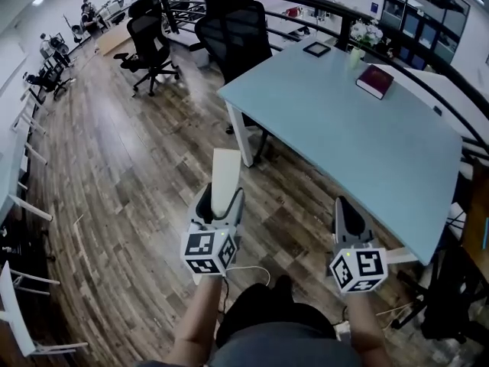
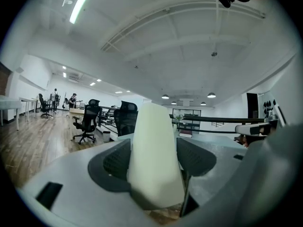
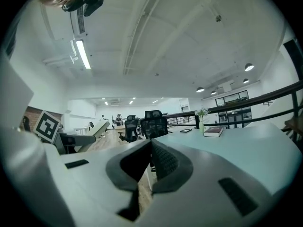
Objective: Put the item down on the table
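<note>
My left gripper (image 1: pixel 220 197) is shut on a long cream-white block (image 1: pixel 225 178) that sticks out forward past the jaws, over the wooden floor short of the table. In the left gripper view the block (image 2: pixel 154 155) stands clamped between the two dark pads (image 2: pixel 113 164). My right gripper (image 1: pixel 345 209) is shut with nothing between its jaws (image 3: pixel 150 162), held near the front edge of the pale blue table (image 1: pixel 359 128). The table lies ahead and to the right of both grippers.
A dark red book (image 1: pixel 375 80), a small framed tablet (image 1: pixel 316 49) and a vase of flowers (image 1: pixel 364 35) sit at the table's far end. Black office chairs (image 1: pixel 237 29) stand behind the table. A black railing (image 1: pixel 458 105) runs along the right.
</note>
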The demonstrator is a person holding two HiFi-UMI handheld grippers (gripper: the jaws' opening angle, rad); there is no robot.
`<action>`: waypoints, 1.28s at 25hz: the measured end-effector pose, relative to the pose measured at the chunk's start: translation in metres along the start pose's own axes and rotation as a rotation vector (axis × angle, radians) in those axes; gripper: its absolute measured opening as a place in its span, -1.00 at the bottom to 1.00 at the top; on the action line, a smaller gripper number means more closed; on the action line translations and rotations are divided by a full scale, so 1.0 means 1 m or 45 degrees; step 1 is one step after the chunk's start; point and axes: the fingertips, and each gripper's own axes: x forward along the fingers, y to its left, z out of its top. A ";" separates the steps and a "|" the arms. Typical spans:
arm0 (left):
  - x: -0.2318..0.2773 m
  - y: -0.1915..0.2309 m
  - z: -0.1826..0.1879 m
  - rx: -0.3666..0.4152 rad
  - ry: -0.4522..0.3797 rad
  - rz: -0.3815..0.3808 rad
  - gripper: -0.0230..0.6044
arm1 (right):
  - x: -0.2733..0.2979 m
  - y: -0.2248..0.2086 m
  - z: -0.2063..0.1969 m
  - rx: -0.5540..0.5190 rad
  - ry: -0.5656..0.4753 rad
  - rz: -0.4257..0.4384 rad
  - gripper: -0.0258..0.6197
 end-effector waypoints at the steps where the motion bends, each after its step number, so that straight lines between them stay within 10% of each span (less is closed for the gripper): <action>1: 0.005 -0.001 0.001 -0.001 0.001 0.002 0.05 | 0.004 -0.003 0.000 0.001 0.004 0.004 -0.91; 32: 0.282 0.081 0.044 0.026 0.046 -0.126 0.05 | 0.254 -0.058 0.033 0.020 0.005 -0.116 -0.91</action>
